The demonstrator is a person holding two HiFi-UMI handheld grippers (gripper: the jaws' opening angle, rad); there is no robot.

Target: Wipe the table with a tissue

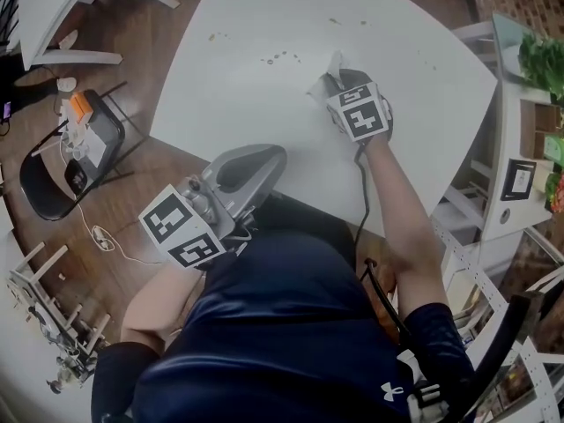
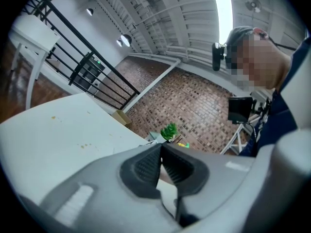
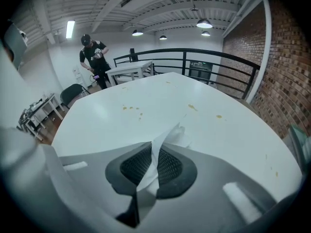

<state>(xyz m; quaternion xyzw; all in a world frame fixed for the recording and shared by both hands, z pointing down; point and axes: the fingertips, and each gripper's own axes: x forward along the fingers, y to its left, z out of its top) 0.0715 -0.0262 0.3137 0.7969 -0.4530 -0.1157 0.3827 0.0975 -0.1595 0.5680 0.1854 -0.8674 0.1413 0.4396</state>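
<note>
Because the thin white paper tissue (image 3: 167, 139) is only pinched by a narrow fold in the closed jaws of the right gripper (image 3: 156, 154), dragging it over the rounded white table (image 1: 229, 104) towards the small yellowish stains (image 1: 280, 57) could tear it or pull it free. The right arm reaches to mid-table, its gripper angled steeply down. The left gripper (image 1: 269, 157), jaws together and empty, is held nearly level by the table's near edge.

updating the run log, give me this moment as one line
right gripper: shut on tissue | tissue: on table, near stains | left gripper: shut, empty | stains: unwiped
</note>
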